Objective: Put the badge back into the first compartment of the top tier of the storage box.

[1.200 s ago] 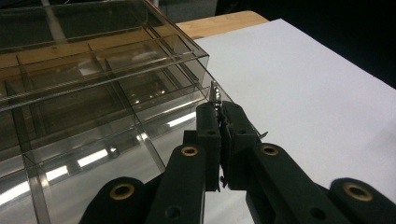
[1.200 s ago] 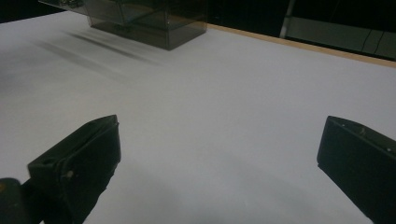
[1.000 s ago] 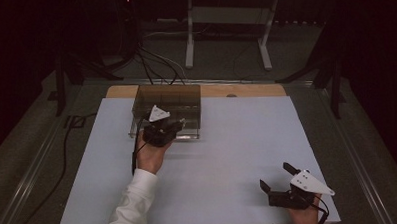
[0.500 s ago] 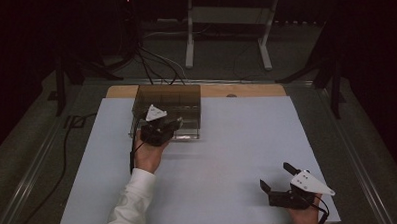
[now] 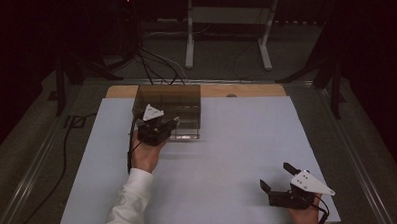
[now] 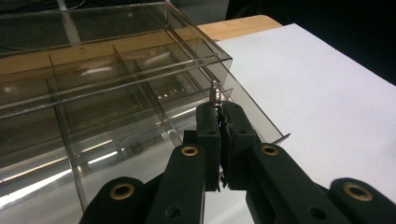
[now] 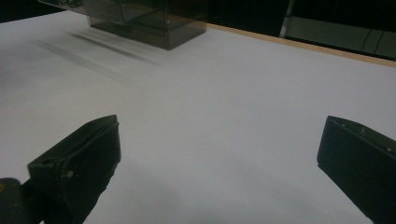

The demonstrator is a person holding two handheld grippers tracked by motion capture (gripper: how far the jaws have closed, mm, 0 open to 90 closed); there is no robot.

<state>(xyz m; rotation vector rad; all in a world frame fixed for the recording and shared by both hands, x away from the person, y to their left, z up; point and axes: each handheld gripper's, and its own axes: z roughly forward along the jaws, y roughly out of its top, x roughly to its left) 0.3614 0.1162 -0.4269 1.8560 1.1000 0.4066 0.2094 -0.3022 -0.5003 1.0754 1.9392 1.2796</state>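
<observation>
- The organiser box (image 5: 169,110) is smoky see-through plastic, rectangular, w/ thin divider walls cutting it into several compartments; it sits at abt 12 o'clock on the white sheet (image 5: 228,156), at the sheet's far edge, partly on the wooden strip (image 5: 245,89) behind.
- In my left gripper view the box's lid or top panel (image 6: 107,28) stands raised above the compartments; a clear front flap (image 6: 252,116) slopes down to the sheet at abt 3 o'clock of my jaws.
- Compartments: I can't make out anything lying in them – just reflections and bare floor, as far as I can tell.
- My left gripper (image 6: 219,109) is clenched, jaws pressed together on a small metal bit (image 6: 215,93) at the box's near wall; it pokes up from betw. the tips. Can't tell what exactly it is.
- In the high view my left gripper (image 5: 174,124) is at the box's near side, my hand (image 5: 145,151) and white sleeve (image 5: 127,204) trailing to 6 o'clock.
- My right gripper (image 5: 279,175) is released, jaws wide apart, nothing betw. them; it rests at abt 5 o'clock on the sheet, well apart from the box.
</observation>
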